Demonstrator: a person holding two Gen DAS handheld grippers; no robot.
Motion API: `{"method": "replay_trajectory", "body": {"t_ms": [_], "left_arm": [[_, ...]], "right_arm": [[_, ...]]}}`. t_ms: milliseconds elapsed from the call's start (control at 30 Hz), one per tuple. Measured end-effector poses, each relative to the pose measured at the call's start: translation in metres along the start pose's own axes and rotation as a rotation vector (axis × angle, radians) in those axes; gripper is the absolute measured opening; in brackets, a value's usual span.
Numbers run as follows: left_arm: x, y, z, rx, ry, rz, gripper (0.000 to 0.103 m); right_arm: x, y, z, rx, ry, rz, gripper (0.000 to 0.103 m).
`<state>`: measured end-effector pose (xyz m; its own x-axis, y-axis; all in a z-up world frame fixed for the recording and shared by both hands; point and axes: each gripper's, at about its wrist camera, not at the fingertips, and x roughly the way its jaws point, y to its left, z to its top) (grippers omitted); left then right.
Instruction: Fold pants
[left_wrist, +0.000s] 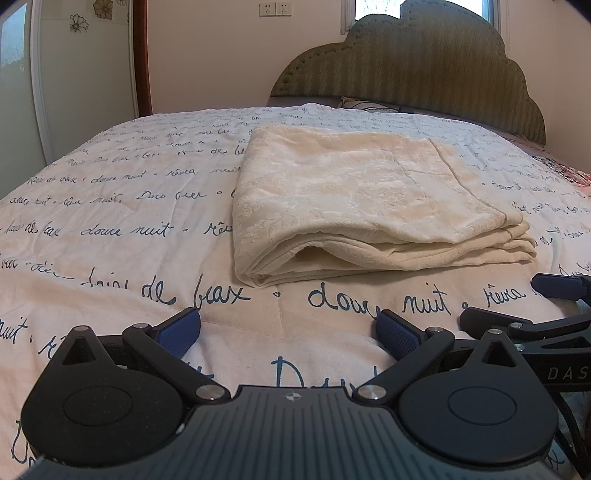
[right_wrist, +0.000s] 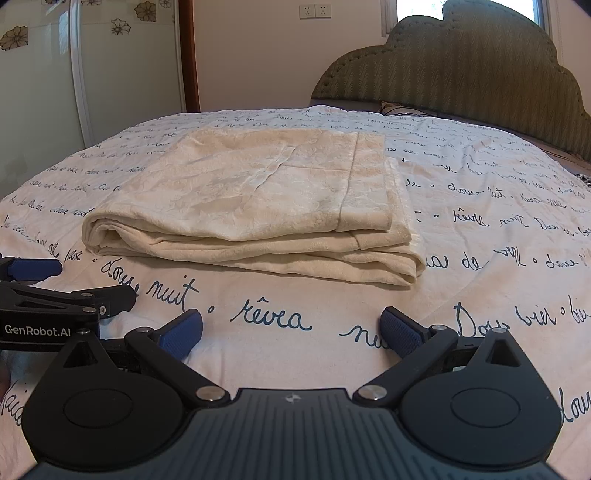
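The left gripper (left_wrist: 288, 332) and the right gripper (right_wrist: 291, 332) are hovering low over the white quilted bedspread with dark script lettering (left_wrist: 110, 206), side by side, fingers spread wide and grasping nothing. Ahead of both sets of fingers the cream textured pants, folded into a thick rectangle (left_wrist: 354, 203), are lying flat — long axis running across the fingers. They are sitting ahead and right of the left fingers, ahead and left of the right fingers; neither looks clearly nearer. Nothing is standing between. The padded olive headboard (left_wrist: 424, 66) is rising far beyond.
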<state>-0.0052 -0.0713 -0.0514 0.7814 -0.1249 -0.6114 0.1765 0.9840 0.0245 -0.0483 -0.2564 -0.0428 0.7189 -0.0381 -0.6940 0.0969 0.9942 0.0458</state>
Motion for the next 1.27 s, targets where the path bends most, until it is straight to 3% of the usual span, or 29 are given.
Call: {"method": "replay_trajectory", "body": {"t_ms": [1267], "left_arm": [[-0.0027, -0.0006, -0.0018, -0.025, -0.014, -0.018, 0.103]], "right_arm": [[-0.0004, -0.0005, -0.0001, 0.001, 0.000, 0.001, 0.103]]}}
